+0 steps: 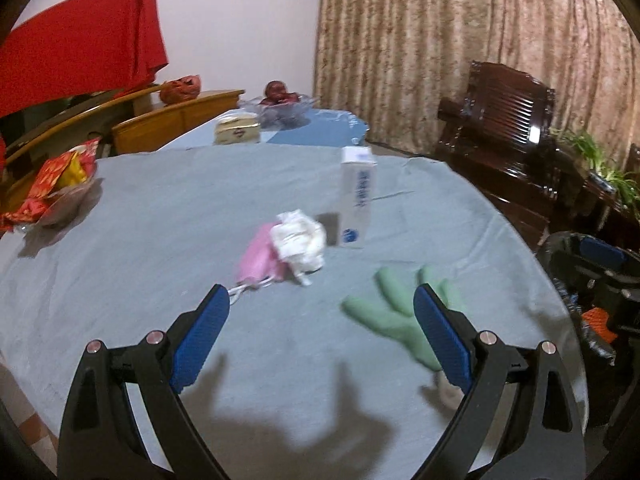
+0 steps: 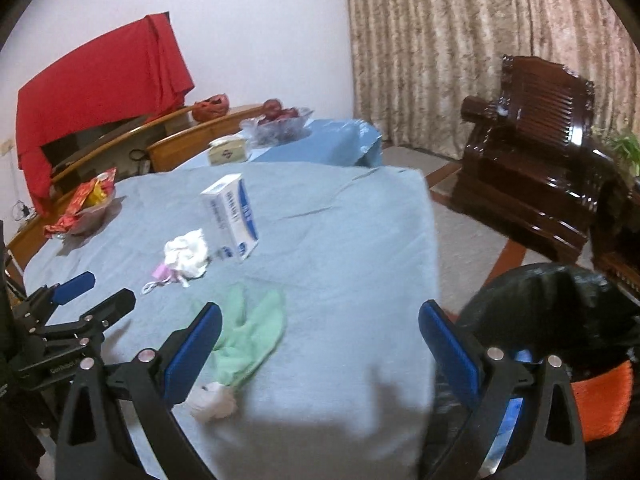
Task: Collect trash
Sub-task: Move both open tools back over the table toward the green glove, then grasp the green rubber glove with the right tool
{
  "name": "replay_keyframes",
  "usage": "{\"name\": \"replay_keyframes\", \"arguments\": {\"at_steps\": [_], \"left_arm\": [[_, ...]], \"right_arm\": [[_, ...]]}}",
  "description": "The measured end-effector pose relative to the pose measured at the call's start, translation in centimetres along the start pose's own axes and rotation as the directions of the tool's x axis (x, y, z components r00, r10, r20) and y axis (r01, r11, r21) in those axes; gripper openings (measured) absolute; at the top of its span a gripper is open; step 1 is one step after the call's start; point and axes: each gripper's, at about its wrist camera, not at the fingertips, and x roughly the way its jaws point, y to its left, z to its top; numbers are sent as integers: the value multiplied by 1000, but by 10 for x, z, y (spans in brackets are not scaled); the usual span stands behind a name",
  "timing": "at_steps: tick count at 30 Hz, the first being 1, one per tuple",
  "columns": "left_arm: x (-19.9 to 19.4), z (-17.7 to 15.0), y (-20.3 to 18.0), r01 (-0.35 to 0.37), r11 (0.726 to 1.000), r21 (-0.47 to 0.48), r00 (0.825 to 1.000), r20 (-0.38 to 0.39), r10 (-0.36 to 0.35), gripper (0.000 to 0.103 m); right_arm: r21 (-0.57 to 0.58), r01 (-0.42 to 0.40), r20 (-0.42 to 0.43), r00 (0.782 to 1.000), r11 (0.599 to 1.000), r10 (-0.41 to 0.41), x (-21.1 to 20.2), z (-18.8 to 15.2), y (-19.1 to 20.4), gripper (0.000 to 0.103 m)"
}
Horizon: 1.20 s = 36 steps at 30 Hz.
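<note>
On the grey-blue tablecloth point(image 1: 168, 216) lie a green glove point(image 1: 392, 308), a crumpled white tissue point(image 1: 300, 242) on a pink face mask point(image 1: 260, 258), and an upright white-and-blue carton point(image 1: 356, 196). My left gripper point(image 1: 322, 300) is open and empty above the cloth, the glove by its right finger. My right gripper point(image 2: 320, 316) is open and empty over the table's right edge, beside the glove point(image 2: 256, 328), a small white wad point(image 2: 214, 400), the tissue point(image 2: 188, 256) and carton point(image 2: 232, 216). The left gripper point(image 2: 92, 288) shows there at the left.
A bin lined with a black bag point(image 2: 560, 320) stands right of the table, also seen in the left wrist view point(image 1: 592, 280). A bowl of snack packets point(image 1: 60, 184), a tissue box point(image 1: 236, 128) and a fruit bowl point(image 1: 280, 104) sit further back. A dark wooden armchair point(image 2: 532, 152) stands by the curtain.
</note>
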Motion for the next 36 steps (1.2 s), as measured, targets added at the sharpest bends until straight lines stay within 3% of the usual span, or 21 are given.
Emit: {"name": "replay_keyframes", "arguments": {"at_steps": [8, 25, 27, 36], "left_arm": [[3, -13, 24, -36, 999, -18, 999, -18, 36, 91], [9, -18, 43, -47, 998, -46, 998, -34, 46, 91], [10, -18, 43, -46, 998, -47, 998, -33, 45, 91], [12, -19, 42, -45, 998, -48, 998, -36, 43, 91]], "right_arm": [[-11, -30, -63, 998, 999, 29, 28, -22, 34, 97], [-26, -38, -181, 983, 999, 33, 70, -47, 54, 93], [-34, -44, -188, 981, 998, 37, 70, -48, 56, 90], [-60, -73, -232, 971, 996, 57, 77, -50, 62, 58]]}}
